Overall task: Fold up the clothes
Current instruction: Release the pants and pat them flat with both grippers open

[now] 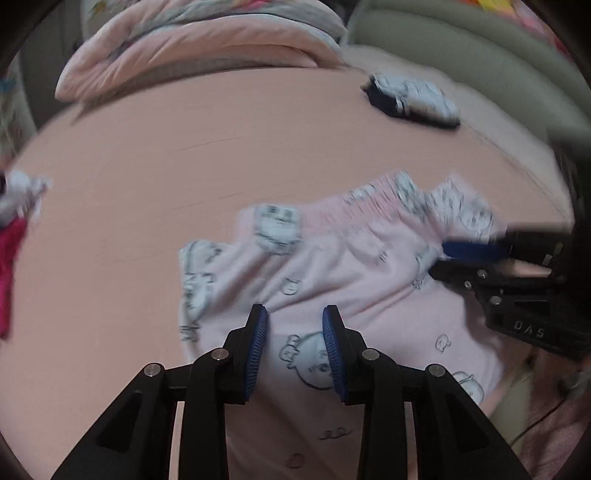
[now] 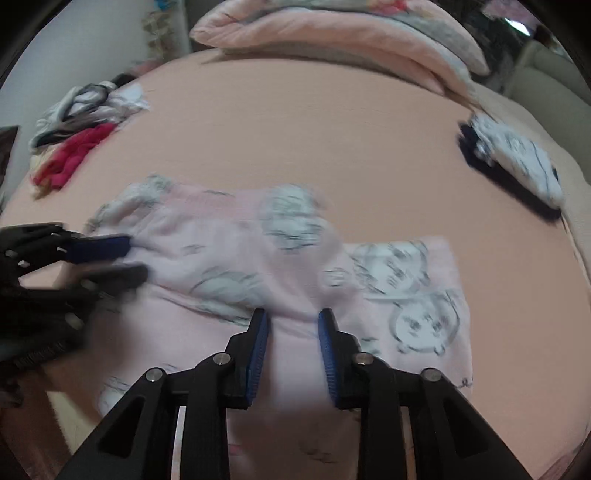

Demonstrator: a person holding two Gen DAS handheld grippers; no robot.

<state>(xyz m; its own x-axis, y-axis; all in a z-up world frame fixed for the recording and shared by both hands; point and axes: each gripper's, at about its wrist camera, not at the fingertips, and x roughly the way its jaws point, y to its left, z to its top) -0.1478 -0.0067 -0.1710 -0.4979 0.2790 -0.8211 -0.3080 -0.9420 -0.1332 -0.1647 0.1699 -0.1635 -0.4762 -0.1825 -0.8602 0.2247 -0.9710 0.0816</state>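
Observation:
A pale pink garment [image 1: 351,266] printed with cartoon faces lies rumpled on the pink bed sheet [image 1: 184,155], its gathered waistband toward the far side. My left gripper [image 1: 295,314] hovers over its near part, jaws apart, with the cloth lying flat below them. My right gripper [image 1: 439,262] comes in from the right edge of the garment. In the right wrist view the same garment [image 2: 221,251] spreads across the middle. There my right gripper [image 2: 293,317] stands with jaws apart over a raised pink fold, and my left gripper [image 2: 136,258] sits at the garment's left edge.
A folded navy and white garment [image 1: 413,99] lies at the far right of the bed [image 2: 513,162]. A heap of white, grey and red clothes [image 2: 81,136] sits at the far left. A rolled pink quilt [image 2: 332,29] lines the back edge.

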